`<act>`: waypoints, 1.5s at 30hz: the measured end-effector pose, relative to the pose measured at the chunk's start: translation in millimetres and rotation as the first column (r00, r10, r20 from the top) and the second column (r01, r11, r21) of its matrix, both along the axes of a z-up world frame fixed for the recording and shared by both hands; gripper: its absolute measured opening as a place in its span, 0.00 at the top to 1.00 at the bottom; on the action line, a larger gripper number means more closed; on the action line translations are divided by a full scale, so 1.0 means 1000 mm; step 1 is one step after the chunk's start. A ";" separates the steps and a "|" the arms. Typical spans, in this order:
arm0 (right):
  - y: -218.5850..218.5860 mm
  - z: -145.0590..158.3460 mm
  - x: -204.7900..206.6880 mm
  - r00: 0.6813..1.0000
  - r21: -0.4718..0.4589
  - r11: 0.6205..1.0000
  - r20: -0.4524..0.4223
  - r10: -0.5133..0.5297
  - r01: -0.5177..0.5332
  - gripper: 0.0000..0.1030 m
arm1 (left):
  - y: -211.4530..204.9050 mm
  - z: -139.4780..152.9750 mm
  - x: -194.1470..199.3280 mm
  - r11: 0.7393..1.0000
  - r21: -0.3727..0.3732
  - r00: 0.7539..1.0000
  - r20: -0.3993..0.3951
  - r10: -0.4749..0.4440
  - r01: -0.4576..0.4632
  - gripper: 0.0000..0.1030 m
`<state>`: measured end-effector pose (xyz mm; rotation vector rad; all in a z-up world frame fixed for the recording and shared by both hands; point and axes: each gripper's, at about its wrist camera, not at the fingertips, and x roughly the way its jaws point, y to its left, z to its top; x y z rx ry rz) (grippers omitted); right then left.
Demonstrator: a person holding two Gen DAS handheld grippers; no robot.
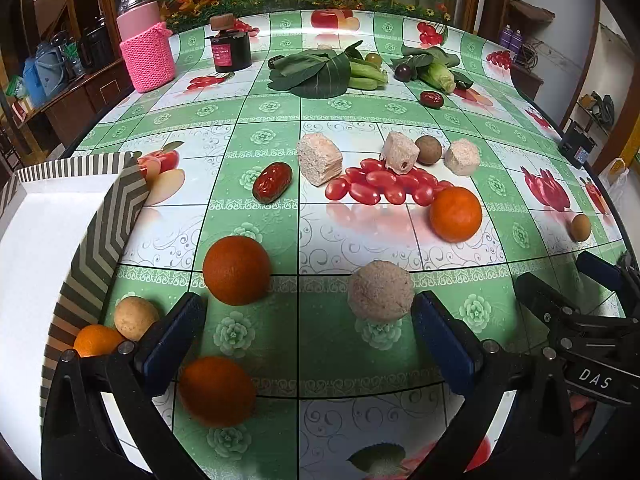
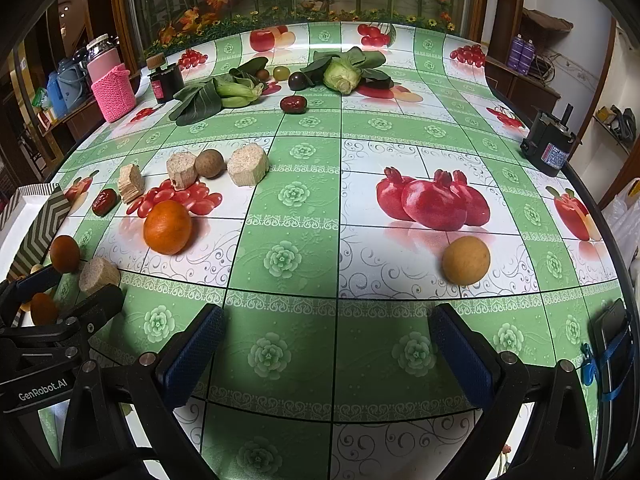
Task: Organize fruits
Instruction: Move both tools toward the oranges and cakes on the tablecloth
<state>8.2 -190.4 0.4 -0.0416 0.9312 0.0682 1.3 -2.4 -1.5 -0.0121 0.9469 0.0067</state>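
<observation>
My left gripper (image 1: 308, 336) is open and empty, low over the table. An orange (image 1: 237, 270) lies just ahead of its left finger, another orange (image 1: 217, 391) lies between the fingers near the left one, and a pale round block (image 1: 381, 291) sits by the right finger. A third orange (image 1: 456, 214) lies farther right. A small orange (image 1: 96, 340) and a tan fruit (image 1: 135, 317) sit beside the striped box (image 1: 104, 232). My right gripper (image 2: 326, 356) is open and empty; a yellow-brown fruit (image 2: 466, 260) lies ahead to its right, and an orange (image 2: 167, 227) lies ahead to its left.
Red dates (image 1: 273, 182) (image 1: 431, 99), pale sponge-like cubes (image 1: 320, 158), a brown ball (image 1: 428, 150) and leafy greens (image 1: 320, 72) lie farther back. A pink-sleeved jar (image 1: 146, 46) and a dark jar (image 1: 232, 48) stand at back left. A black box (image 2: 550, 146) sits at the right edge.
</observation>
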 end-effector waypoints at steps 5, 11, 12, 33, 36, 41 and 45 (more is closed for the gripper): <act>0.000 0.000 0.000 1.000 0.000 1.000 0.000 0.000 0.000 0.00 | 0.000 0.000 0.000 1.000 0.000 1.000 0.000 0.000 0.000 0.00; 0.000 0.000 0.000 1.000 0.000 1.000 0.000 -0.002 0.002 0.00 | 0.000 0.000 0.000 1.000 0.000 1.000 0.000 0.000 0.000 0.00; -0.001 0.000 0.000 1.000 0.000 1.000 0.000 -0.002 0.002 0.00 | 0.000 0.000 0.000 1.000 0.000 1.000 0.000 0.000 0.000 0.00; -0.003 0.015 -0.019 0.998 0.013 1.000 0.054 0.027 -0.028 0.00 | 0.008 0.008 -0.021 0.998 -0.007 0.997 -0.040 -0.061 0.061 0.00; -0.004 0.023 -0.025 0.997 0.025 0.999 0.067 0.030 -0.031 0.00 | 0.012 0.015 -0.036 0.997 -0.029 0.996 -0.034 -0.078 0.077 0.00; -0.005 0.034 -0.034 0.997 0.096 0.994 0.068 0.041 -0.047 0.00 | 0.015 0.021 -0.053 0.993 -0.059 0.994 -0.034 -0.105 0.103 0.00; 0.004 0.041 -0.041 0.994 0.100 0.992 0.089 0.069 -0.078 0.00 | 0.018 0.020 -0.064 0.991 -0.069 0.993 -0.039 -0.115 0.112 0.00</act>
